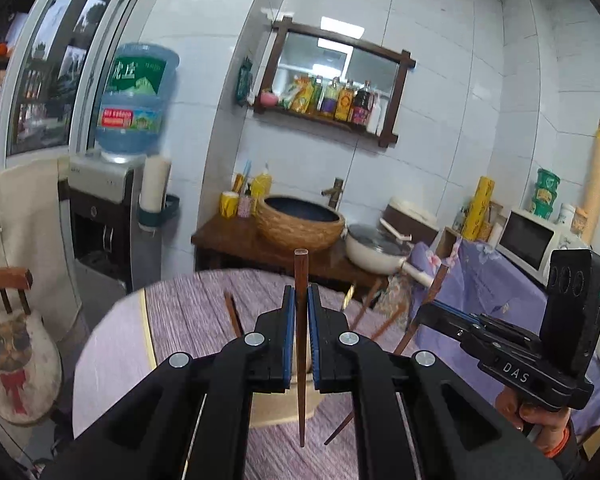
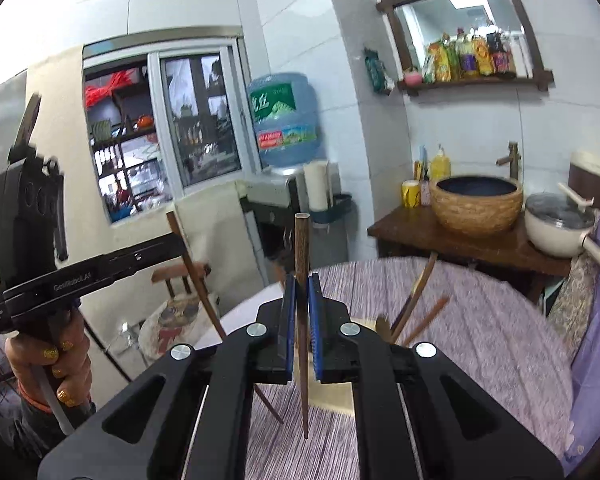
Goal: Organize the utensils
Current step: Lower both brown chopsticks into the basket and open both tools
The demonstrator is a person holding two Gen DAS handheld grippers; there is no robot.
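The left gripper point(image 1: 300, 300), nearest the lens in the left wrist view, has its blue-padded jaws pressed onto a dark brown wooden chopstick point(image 1: 301, 344) that stands nearly upright between them, square blunt end up and tapered tip hanging down over the purple striped tablecloth point(image 1: 188, 320). The right gripper point(image 2: 301, 292) is likewise clamped on a second chopstick point(image 2: 302, 320), also upright, with a speckled brown grain, a flat squared top and a narrow point below the pads. Both sticks are held in the air above the round table. In the right wrist view the left gripper shows from the side at the left edge, its chopstick slanting down past the arm, gripped by a hand point(image 2: 50, 364) with gold-glitter nails. Behind the jaws sits a pale tan holder point(image 1: 284, 408), mostly hidden by the gripper bodies, so its shape is hard to read; several more brown chopsticks point(image 2: 416, 300) lean out of it, blurred and partly cut off by the fingers. How many there are cannot be told. Beyond the table stand a woven-pattern basin point(image 1: 300, 224) on a dark wooden counter and a white lidded pot point(image 1: 374, 250).
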